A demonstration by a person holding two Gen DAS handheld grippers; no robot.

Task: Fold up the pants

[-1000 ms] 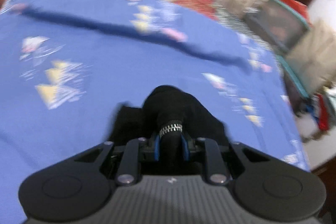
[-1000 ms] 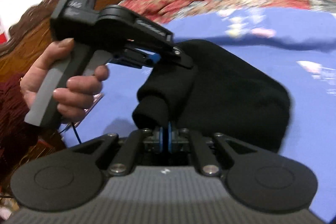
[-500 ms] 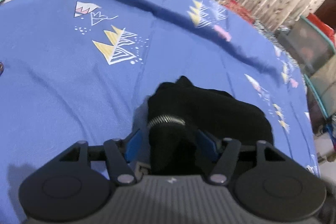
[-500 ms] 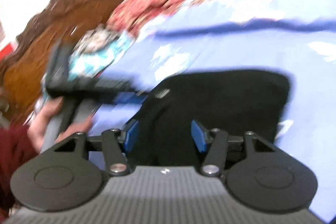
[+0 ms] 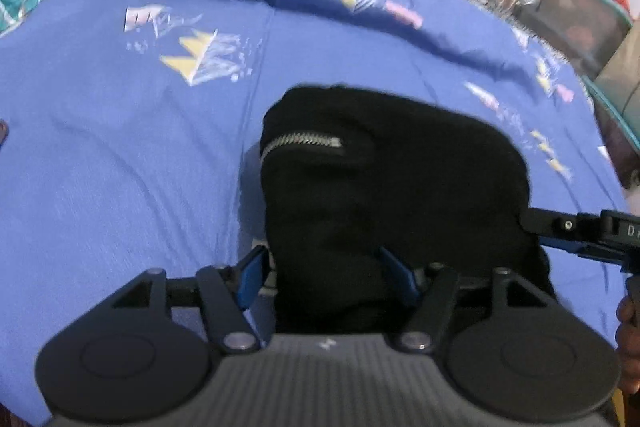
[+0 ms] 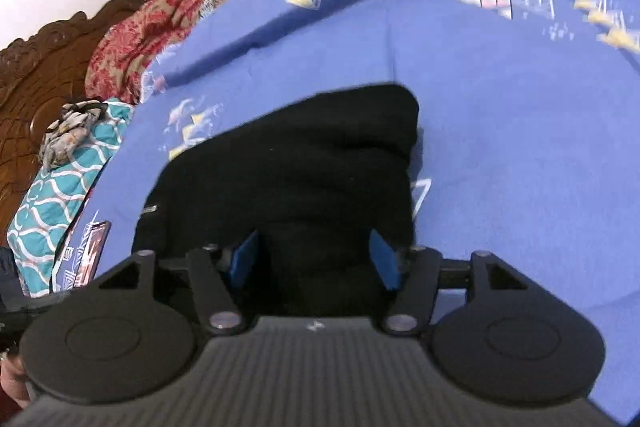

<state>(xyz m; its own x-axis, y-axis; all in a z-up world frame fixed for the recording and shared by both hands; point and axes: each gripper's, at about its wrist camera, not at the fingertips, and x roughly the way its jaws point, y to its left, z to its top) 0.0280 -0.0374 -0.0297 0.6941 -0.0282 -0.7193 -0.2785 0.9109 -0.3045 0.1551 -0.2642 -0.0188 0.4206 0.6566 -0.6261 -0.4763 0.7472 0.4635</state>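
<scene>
The black pants (image 5: 396,179) are seen lying in a folded bundle on the blue patterned bedsheet (image 5: 120,155) of the bed. A silver zipper (image 5: 300,141) is exposed on the upper left of the bundle in the left wrist view. The left gripper (image 5: 324,269) is positioned at the near edge of the bundle; its blue-padded fingers (image 5: 250,273) are spread apart on either side of the fabric, which is not clamped. The right gripper (image 6: 316,261) is likewise placed at the near edge of the pants (image 6: 296,171), with its fingers (image 6: 384,261) apart and the fabric between them. A teal patterned pillow (image 6: 60,195) and a carved wooden headboard (image 6: 36,75) are visible at the left of the right wrist view.
</scene>
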